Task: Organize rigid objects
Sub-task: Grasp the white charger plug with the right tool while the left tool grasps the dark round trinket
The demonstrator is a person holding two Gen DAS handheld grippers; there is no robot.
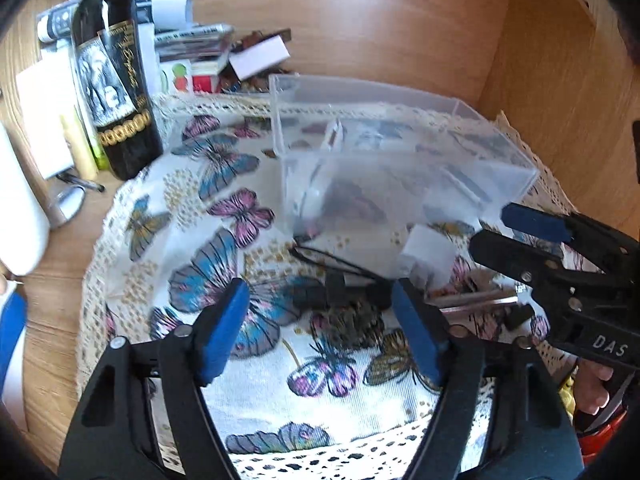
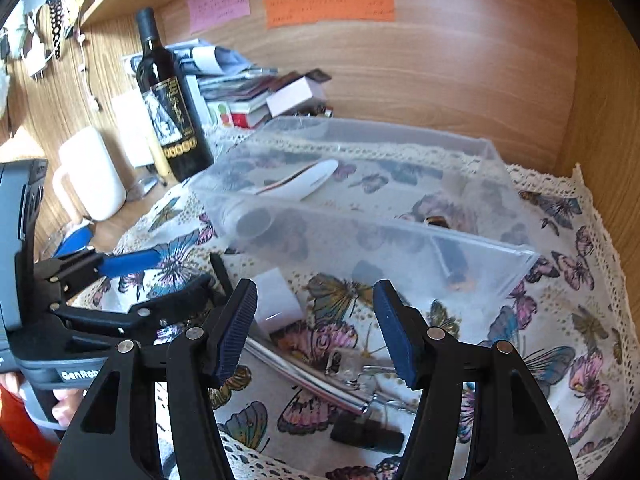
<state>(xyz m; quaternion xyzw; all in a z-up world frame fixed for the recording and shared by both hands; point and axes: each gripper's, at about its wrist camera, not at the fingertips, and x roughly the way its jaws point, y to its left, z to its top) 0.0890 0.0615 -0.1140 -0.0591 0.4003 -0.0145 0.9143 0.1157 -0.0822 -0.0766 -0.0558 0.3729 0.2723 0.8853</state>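
Note:
A clear plastic bin stands on the butterfly cloth; a white curved object and small dark items lie inside. In front of it lie a white cube, a shiny metal tool, a small black block and a black corded item. My left gripper is open and empty over the corded item. My right gripper is open and empty above the metal tool. Each gripper shows in the other's view.
A dark wine bottle stands at the left beside a white mug, stacked books and papers. Wooden walls close in the back and right. Sticky notes hang on the back wall.

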